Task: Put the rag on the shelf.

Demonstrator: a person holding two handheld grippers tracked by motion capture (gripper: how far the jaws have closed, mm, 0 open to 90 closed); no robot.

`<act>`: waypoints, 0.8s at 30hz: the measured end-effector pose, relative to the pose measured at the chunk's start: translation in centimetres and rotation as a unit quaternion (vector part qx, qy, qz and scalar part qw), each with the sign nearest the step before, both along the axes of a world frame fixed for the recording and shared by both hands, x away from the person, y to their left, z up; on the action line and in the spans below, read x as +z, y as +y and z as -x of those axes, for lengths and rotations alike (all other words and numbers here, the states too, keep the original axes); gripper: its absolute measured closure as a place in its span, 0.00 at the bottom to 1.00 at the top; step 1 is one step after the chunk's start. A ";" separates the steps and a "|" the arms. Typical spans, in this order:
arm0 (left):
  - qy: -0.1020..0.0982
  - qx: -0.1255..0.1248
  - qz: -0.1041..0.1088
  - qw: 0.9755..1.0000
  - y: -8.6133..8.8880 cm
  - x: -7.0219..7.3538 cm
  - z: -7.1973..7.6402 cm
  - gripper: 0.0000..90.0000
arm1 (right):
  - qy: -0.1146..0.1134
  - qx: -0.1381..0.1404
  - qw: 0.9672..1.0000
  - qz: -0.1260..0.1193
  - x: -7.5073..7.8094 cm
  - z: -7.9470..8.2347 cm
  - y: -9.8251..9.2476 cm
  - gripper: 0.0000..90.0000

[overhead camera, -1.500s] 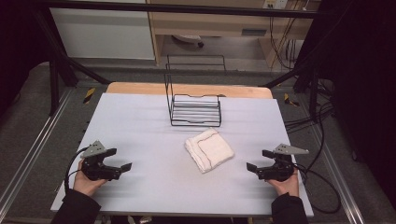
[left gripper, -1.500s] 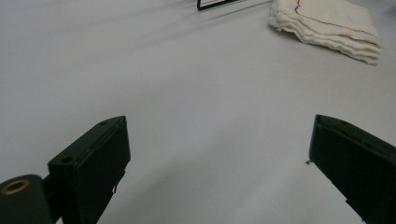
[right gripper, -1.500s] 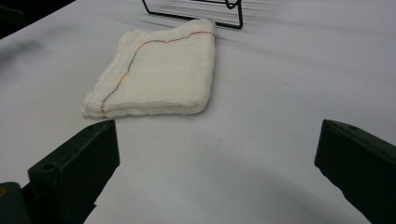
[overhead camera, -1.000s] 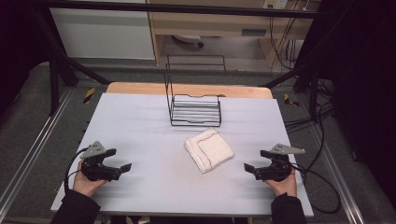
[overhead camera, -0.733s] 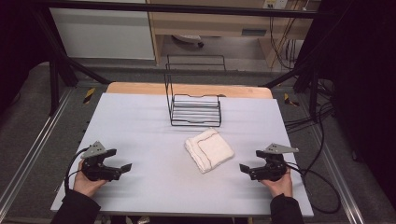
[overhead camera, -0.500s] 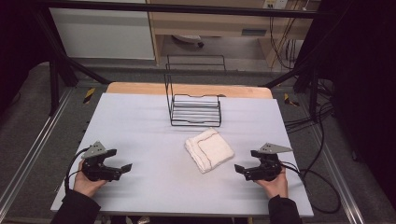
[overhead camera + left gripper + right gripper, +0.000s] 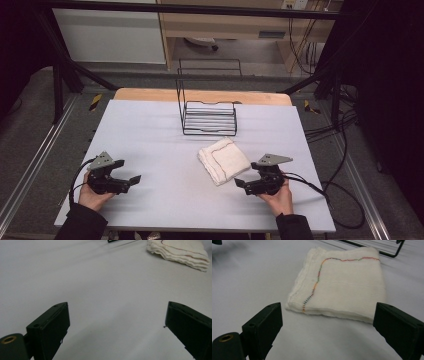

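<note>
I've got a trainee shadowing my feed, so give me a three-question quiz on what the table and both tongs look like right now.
1. True or false: the right tongs are shut on the folded cloth.
2. Which lies closer to the cloth? A) the left tongs B) the right tongs C) both equally
3. Fill the gap: beyond the cloth, toward the far edge of the table, stands a black wire ____.

Key
1. False: in the right gripper view the jaws stand wide apart, short of the cloth's near edge.
2. B: the cloth lies just ahead of the right tongs; the left tongs, also open, sit over bare table far to the side.
3. rack.
</note>
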State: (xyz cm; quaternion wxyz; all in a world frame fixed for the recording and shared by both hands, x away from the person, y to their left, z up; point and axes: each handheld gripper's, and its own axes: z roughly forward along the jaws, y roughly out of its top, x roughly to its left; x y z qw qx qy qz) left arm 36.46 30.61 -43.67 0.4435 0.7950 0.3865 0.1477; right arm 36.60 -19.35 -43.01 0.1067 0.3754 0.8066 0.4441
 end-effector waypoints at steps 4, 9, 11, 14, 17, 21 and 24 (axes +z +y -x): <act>0.001 0.001 -0.002 1.000 0.0 0.0 0.0 0.06 | -0.001 0.004 1.000 0.011 0.0 0.0 1.3 0.15; 0.001 0.002 -0.001 1.000 0.0 0.0 0.0 0.06 | 0.002 0.017 1.000 0.021 -0.1 -0.1 2.7 0.22; 0.001 0.002 -0.001 1.000 0.0 0.0 0.0 0.06 | 0.007 0.024 1.000 0.017 -0.2 -0.1 3.2 0.27; 0.001 0.002 -0.002 1.000 0.0 0.0 0.0 0.06 | 0.000 0.037 0.999 0.022 -0.2 -0.1 4.4 0.38; 0.001 0.002 -0.002 1.000 0.0 0.0 0.0 0.06 | 0.001 0.044 0.999 0.025 -0.3 -0.2 5.4 0.44; 0.001 0.002 -0.002 1.000 0.0 0.0 0.0 0.07 | 0.005 0.043 0.999 0.032 -0.6 -0.2 6.2 0.51; 0.001 0.001 -0.003 1.000 0.0 0.0 0.0 0.07 | 0.011 0.043 0.998 0.040 -1.1 -0.4 7.1 0.57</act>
